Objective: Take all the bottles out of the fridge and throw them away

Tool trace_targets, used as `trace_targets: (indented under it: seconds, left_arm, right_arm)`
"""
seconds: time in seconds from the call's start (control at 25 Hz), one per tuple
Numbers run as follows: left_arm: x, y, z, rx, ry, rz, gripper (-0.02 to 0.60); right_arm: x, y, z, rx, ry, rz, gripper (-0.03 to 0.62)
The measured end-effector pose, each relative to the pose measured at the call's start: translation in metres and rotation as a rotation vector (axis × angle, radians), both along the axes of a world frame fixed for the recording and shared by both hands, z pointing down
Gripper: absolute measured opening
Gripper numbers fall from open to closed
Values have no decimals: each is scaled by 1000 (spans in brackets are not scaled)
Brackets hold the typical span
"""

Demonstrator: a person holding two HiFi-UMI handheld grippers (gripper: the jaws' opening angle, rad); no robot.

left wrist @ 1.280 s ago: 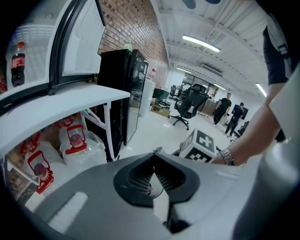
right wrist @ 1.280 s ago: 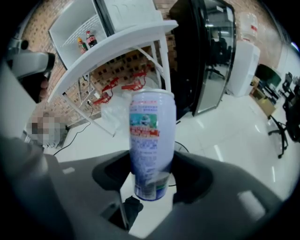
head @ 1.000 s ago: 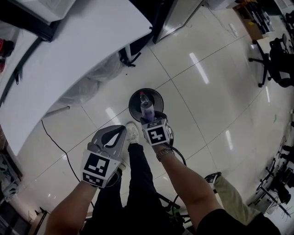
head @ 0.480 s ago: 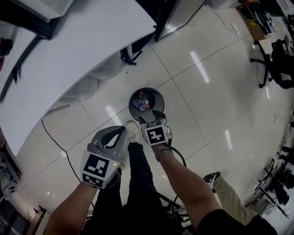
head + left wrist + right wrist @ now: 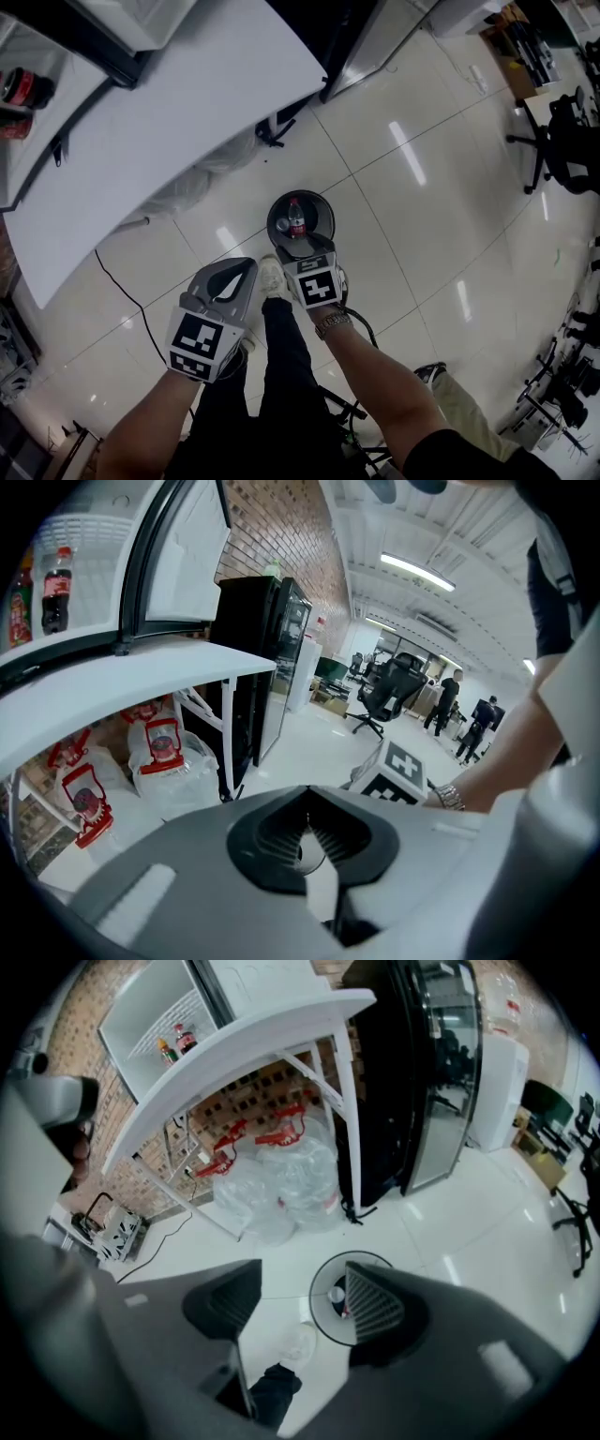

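Note:
A clear bottle with a red label (image 5: pixel 296 219) lies in the round black bin (image 5: pixel 319 208) on the floor. My right gripper (image 5: pixel 305 255) hangs just above the bin's near rim, open, its jaws having just been opening, with nothing between them. In the right gripper view the bin (image 5: pixel 326 1319) and the bottle (image 5: pixel 338 1296) show between the spread jaws of the gripper (image 5: pixel 300 1307). My left gripper (image 5: pixel 244 269) is to the left of it, shut and empty, its jaws meeting in its own view (image 5: pixel 309 841). More bottles (image 5: pixel 56 588) stand in the open white fridge (image 5: pixel 155 1007).
A white table (image 5: pixel 187 103) with legs carries the fridge; clear plastic bags (image 5: pixel 291 1180) are piled under it. A tall black cabinet with a glass door (image 5: pixel 412 1082) stands beside it. The person's shoe (image 5: pixel 272 275) is next to the bin. Office chairs (image 5: pixel 562 141) stand far right.
My right gripper let go of the bottle, which dropped into the bin. Both grippers have since lifted a little, and the view has shifted toward the fridge.

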State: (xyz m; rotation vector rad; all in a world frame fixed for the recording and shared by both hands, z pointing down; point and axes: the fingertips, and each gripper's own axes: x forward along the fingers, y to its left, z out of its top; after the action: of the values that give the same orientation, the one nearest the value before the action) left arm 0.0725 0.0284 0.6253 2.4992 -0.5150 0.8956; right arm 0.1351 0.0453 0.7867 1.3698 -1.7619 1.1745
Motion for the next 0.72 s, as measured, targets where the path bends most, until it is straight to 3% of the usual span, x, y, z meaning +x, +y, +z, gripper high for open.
trace_targets:
  seconds: [0.36,0.72]
  left_arm:
    - [-16,-12,-51,69,21,-71,3]
    - [-47,-33,-119,160,61,-209,5]
  right_arm:
    - [-11,-41,-101,188,-8,-59,276]
    - [-32,-79,-211,373,4,-157,273]
